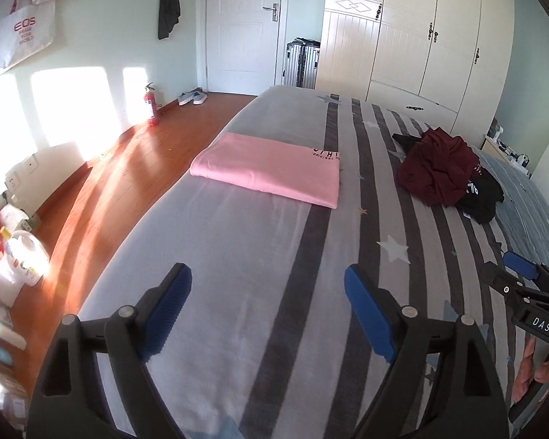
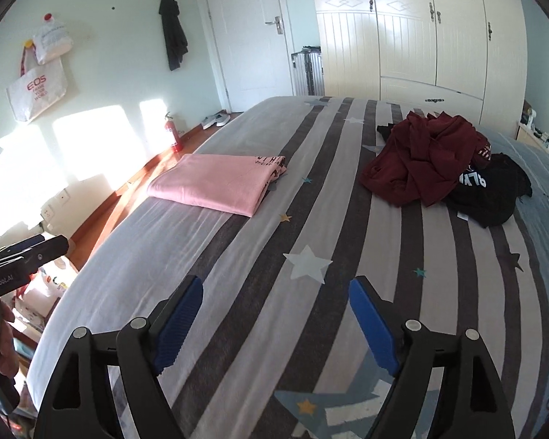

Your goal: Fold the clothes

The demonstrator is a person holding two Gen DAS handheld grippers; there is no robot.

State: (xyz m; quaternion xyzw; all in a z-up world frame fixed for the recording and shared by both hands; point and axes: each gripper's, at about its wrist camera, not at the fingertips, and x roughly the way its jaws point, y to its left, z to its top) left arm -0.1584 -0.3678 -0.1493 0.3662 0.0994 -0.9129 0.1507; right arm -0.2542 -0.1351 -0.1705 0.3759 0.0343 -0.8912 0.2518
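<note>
While both tools, left (image 1: 268, 307) & right (image 2: 276, 314), gape wide, empty, pink tee (image 1: 271, 168) lies folded on bed (image 1: 238, 274).

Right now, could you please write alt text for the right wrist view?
Open right tongs hover empty over a striped bed. A folded pink top lies left; a maroon and black pile waits right.
</note>
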